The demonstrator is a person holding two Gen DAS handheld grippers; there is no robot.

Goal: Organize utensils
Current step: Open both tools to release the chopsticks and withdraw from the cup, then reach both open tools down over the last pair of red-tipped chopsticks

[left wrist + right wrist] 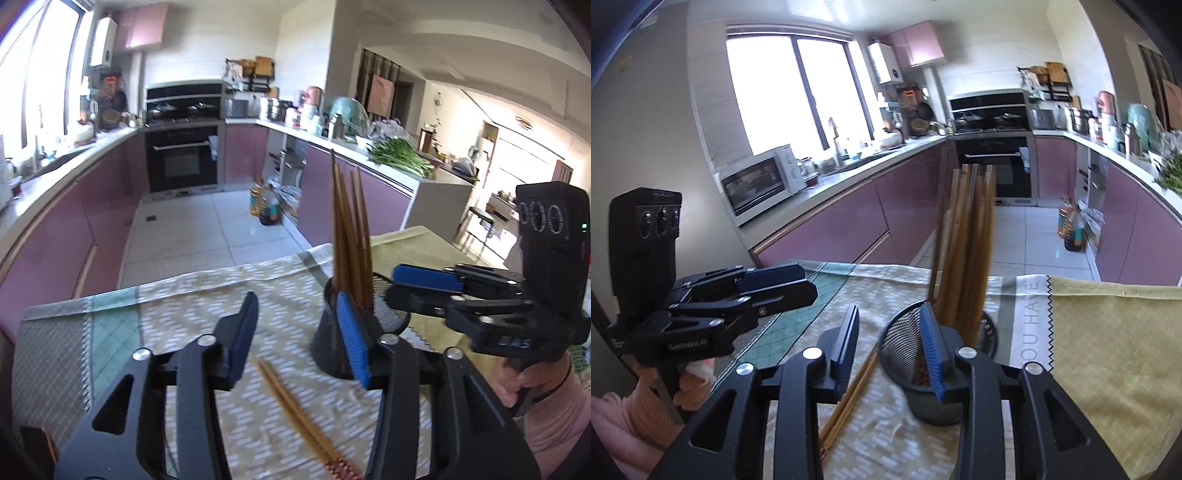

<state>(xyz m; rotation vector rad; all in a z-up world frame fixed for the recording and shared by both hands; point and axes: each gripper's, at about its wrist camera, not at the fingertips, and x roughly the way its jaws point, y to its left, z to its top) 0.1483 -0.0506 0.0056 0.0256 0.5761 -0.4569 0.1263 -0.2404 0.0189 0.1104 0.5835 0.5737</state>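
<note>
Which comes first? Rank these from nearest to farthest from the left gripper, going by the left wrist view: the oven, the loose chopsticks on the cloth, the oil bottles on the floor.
1. Loose chopsticks: on the cloth, right between the left gripper fingers.
2. Oil bottles: on the floor past the table edge, centre.
3. Oven: at the far kitchen wall, built into the cabinets.

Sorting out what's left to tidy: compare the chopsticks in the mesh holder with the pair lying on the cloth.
The chopsticks in the mesh holder stand nearly upright as a bundle of several; the chopsticks on the cloth lie flat, just a pair. The bundle sits inside the black mesh holder; the pair lies loose beside it, outside. Both sets are brown and look alike.
</note>
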